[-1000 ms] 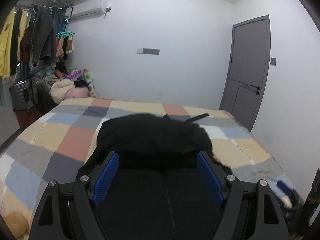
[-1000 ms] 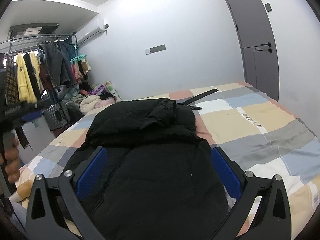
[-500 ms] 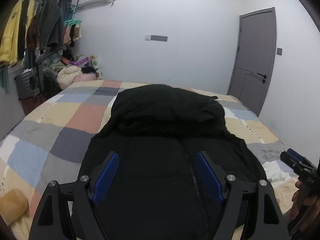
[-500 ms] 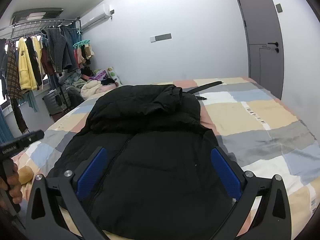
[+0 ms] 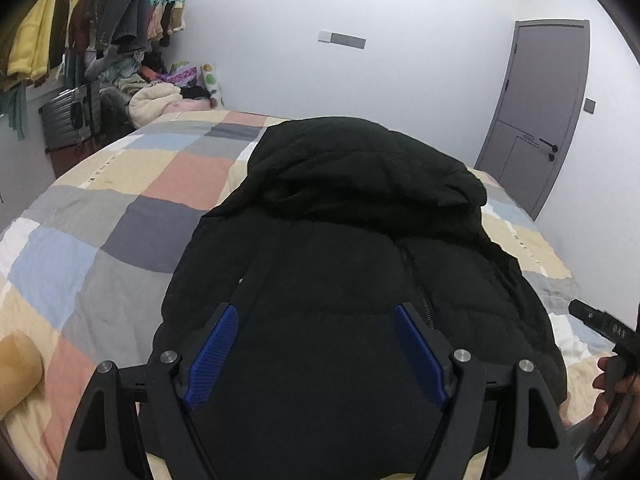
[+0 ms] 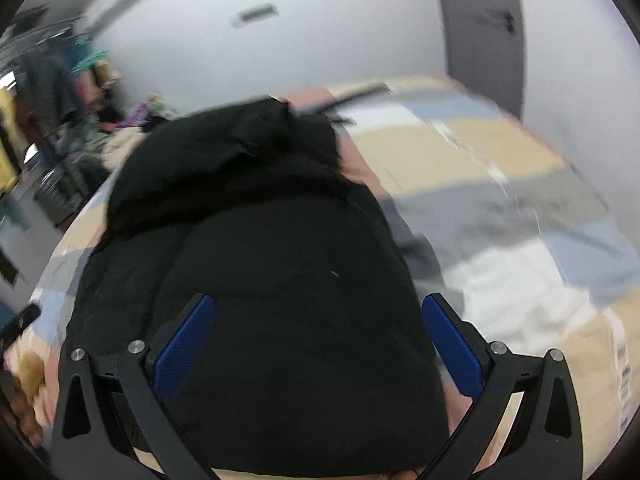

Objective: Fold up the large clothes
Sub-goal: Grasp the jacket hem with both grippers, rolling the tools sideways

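Left wrist view. Left tongs [image 5: 316, 316] fill the bottom of the frame, blue pads [image 5: 212, 350] spread wide, nothing clamped between them. Directly ahead and under the pads lies the black puffer jacket [image 5: 352, 264], spread on the bed [image 5: 120, 208], occupying the centre of the frame. Its hood [image 5: 360, 168] is bunched at the far end, toward the wall; a zipper line [image 5: 420, 284] runs down the front, right of centre. Bed cover is a patchwork of grey, blue, peach and cream squares. Upper left: hanging clothes [image 5: 80, 20] on a rail, a dark suitcase [image 5: 72, 116] below them, a heap of soft items [image 5: 156, 100] beside the bed's far corner. Right side: grey door [image 5: 540, 112], closed. Lower right edge: the person's other hand [image 5: 612, 396] gripping a dark handle. Lower left edge: a tan object [image 5: 18, 364] on the cover; cannot tell what it is.

Right wrist view. Frame is motion-blurred. Right tongs [image 6: 316, 316] at the bottom, blue pads [image 6: 452, 344] set wide, holding nothing. The black puffer jacket [image 6: 260, 280] lies below and ahead, filling centre and left-centre, hood [image 6: 232, 148] at the far end. Patchwork bed [image 6: 500, 200] shows to the right of it. Grey door [image 6: 480, 20] at upper right. Clothes rail area at upper left is too smeared to read.
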{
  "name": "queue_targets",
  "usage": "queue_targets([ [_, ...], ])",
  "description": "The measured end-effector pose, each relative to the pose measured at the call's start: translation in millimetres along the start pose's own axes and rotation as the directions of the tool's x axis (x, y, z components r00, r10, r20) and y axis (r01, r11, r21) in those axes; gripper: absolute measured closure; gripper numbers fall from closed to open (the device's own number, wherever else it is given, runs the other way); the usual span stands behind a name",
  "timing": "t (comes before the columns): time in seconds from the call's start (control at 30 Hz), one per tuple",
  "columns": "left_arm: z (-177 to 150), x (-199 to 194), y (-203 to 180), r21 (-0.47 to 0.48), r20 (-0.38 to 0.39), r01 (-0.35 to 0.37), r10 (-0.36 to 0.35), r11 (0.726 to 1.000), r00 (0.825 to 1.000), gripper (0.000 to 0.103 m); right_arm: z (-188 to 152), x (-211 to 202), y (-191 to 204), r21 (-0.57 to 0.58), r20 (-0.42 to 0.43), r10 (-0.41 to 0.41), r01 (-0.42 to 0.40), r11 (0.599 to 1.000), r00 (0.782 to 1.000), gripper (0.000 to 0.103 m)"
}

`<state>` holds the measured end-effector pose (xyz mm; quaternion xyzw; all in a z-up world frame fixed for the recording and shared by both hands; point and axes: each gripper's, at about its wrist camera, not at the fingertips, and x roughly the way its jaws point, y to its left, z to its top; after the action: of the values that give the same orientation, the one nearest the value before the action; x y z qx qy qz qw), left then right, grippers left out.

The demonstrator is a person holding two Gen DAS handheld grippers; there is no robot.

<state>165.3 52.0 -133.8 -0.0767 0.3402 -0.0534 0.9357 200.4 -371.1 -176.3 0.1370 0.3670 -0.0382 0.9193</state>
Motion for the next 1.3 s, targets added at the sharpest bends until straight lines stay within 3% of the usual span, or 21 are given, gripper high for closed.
queue_targets([
  [0.2, -4, 8, 8, -0.020, -0.039, 0.005, -0.006, 1.000, 0.999, 0.023, 9, 29, -50, 0.221, -0.143, 0.048, -0.016, 0.975, 0.989, 0.000],
  [0.47, -8, 11, 23, -0.081, -0.075, 0.011, -0.017, 0.997, 0.997, 0.023, -11, 71, -101, 0.512, -0.309, 0.220, -0.033, 0.858, 0.925, 0.000],
  [0.53, -9, 13, 28, -0.107, -0.088, 0.016, -0.026, 0.994, 0.996, 0.023, -21, 80, -106, 0.561, -0.336, 0.259, -0.028, 0.827, 0.905, 0.008],
  [0.63, -11, 16, 34, -0.138, -0.107, 0.025, -0.040, 0.990, 0.993, 0.023, -29, 86, -100, 0.586, -0.355, 0.326, -0.064, 0.808, 0.876, 0.025],
  [0.7, -11, 20, 40, -0.164, -0.124, 0.033, -0.054, 0.986, 0.991, 0.023, -29, 84, -91, 0.577, -0.331, 0.375, -0.129, 0.806, 0.866, 0.027],
  [0.83, -12, 25, 58, -0.231, -0.150, 0.041, -0.078, 0.972, 0.986, 0.023, -15, 61, -68, 0.475, -0.255, 0.384, -0.231, 0.849, 0.887, 0.028],
  [0.97, -11, 33, 82, -0.303, -0.201, 0.055, -0.121, 0.951, 0.972, 0.023, -14, 45, -47, 0.407, -0.189, 0.469, -0.366, 0.837, 0.863, 0.027],
  [1.1, -9, 40, 108, -0.391, -0.248, 0.064, -0.173, 0.918, 0.953, 0.023, -22, 53, -57, 0.457, -0.212, 0.460, -0.329, 0.826, 0.862, 0.027],
  [1.3, -15, 51, 145, -0.493, -0.320, -0.035, -0.144, 0.869, 0.937, 0.023, -38, 77, -80, 0.550, -0.318, 0.404, -0.180, 0.815, 0.857, 0.027],
])
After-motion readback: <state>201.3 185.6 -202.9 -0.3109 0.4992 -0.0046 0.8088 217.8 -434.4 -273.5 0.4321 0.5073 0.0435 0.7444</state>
